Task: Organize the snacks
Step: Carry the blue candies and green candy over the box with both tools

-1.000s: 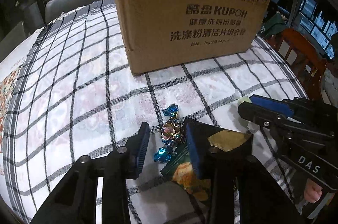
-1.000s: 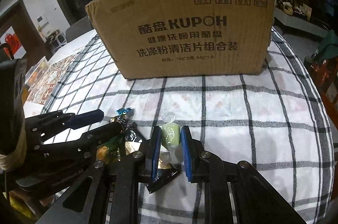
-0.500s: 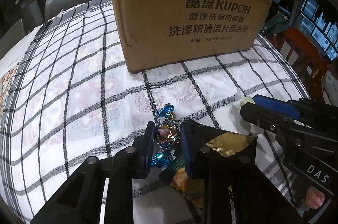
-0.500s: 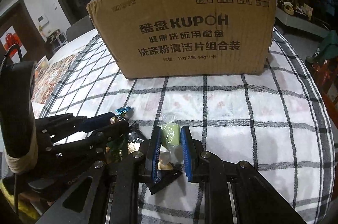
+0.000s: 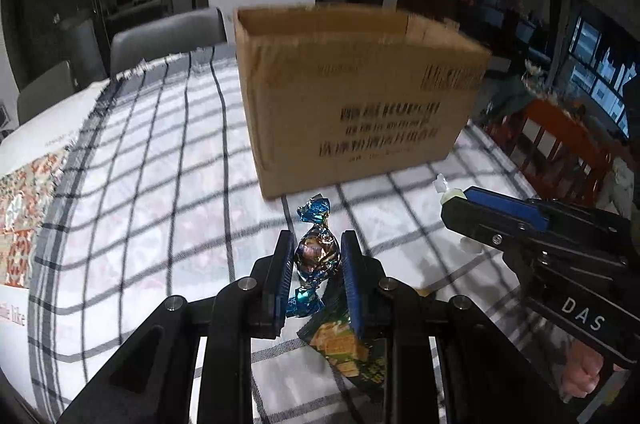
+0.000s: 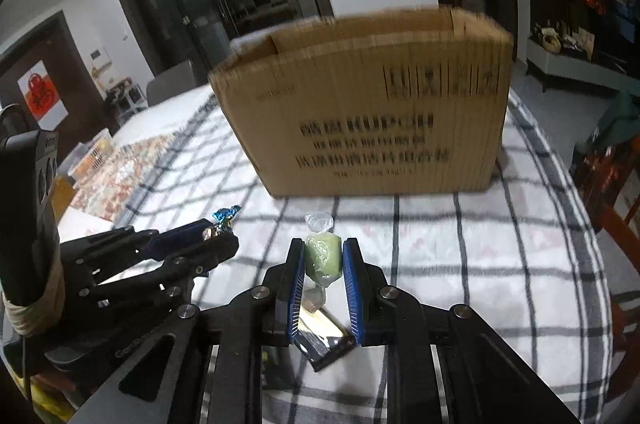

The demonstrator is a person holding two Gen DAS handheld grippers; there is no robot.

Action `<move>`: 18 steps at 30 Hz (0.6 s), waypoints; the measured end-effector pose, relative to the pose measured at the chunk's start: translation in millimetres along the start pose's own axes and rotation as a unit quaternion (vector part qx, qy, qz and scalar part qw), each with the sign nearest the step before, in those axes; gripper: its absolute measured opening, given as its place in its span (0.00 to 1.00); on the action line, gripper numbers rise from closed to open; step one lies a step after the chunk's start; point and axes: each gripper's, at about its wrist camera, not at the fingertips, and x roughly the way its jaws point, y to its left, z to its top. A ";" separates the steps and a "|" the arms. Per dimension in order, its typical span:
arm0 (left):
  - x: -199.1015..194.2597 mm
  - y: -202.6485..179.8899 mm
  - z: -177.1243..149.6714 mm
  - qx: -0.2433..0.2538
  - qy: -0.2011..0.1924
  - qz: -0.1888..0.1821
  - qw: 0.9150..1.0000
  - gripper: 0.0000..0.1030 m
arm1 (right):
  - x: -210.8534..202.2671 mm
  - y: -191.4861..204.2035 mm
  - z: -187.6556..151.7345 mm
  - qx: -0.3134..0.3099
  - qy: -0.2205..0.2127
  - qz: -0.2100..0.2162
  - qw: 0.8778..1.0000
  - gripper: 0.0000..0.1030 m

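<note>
My left gripper (image 5: 316,258) is shut on a foil-wrapped candy with blue twisted ends (image 5: 316,252) and holds it above the table. My right gripper (image 6: 322,260) is shut on a pale green candy in clear wrap (image 6: 322,258), also lifted. An open cardboard box (image 5: 352,91) stands ahead on the checked tablecloth (image 5: 160,183); it also shows in the right wrist view (image 6: 372,111). The right gripper shows at the right of the left wrist view (image 5: 452,199); the left gripper shows at the left of the right wrist view (image 6: 216,230).
A green snack packet (image 5: 344,348) lies on the cloth under the left gripper. A dark packet (image 6: 320,340) lies under the right gripper. Grey chairs (image 5: 160,35) stand behind the table and a wooden chair (image 5: 560,139) at its right.
The left gripper closed on the foil candy. Both grippers have lifted with their candies, so the box's open top now shows.
</note>
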 end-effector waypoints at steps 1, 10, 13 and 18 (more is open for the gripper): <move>-5.1 -0.1 3.0 -0.005 -0.004 -0.001 1.000 0.24 | -7.0 1.9 4.6 -0.002 -0.009 0.004 1.000 0.20; -48.0 -5.6 42.0 -0.013 -0.051 -0.011 0.999 0.24 | -41.0 12.6 40.4 -0.015 -0.074 0.018 0.997 0.20; -52.3 -5.5 58.8 -0.013 -0.067 -0.011 0.998 0.24 | -49.7 12.6 57.2 -0.017 -0.098 0.015 0.995 0.20; -54.3 -5.0 85.8 -0.007 -0.090 -0.012 0.996 0.24 | -53.1 11.2 80.5 -0.029 -0.117 0.005 0.993 0.20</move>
